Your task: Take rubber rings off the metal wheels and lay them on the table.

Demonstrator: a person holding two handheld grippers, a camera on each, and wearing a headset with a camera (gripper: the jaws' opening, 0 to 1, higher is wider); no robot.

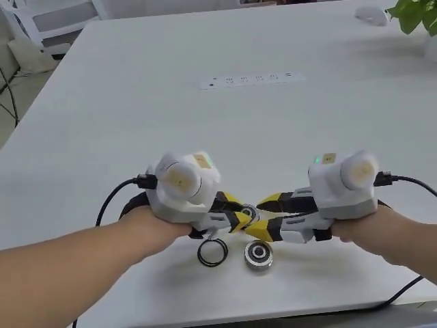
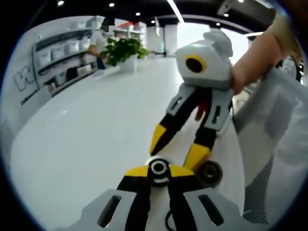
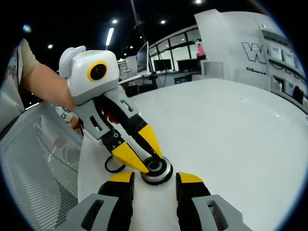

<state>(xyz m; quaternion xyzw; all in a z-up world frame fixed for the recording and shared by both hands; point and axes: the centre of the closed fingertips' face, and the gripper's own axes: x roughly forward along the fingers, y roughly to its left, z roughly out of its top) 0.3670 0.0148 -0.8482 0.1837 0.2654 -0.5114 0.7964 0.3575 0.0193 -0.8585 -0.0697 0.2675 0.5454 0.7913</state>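
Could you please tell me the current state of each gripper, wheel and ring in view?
left gripper: shut on the held wheel.
right gripper: open, fingers close to the held wheel, not gripping.
held wheel: clamped by the left gripper.
second wheel: lying flat on the table, free.
rubber ring: off, lying flat beside the second wheel.

Found on the white partition wall (image 3: 226,33) in the right gripper view: large outlined lettering (image 3: 260,50) starting with "W", further letters cut short toward the picture edge, and a smaller line of print (image 3: 255,69) beneath, too blurred to read. Found on the wall (image 2: 29,103) left of the shelving (image 2: 62,57) in the left gripper view: a single large outlined letter "W" (image 2: 21,79), remainder cut off.
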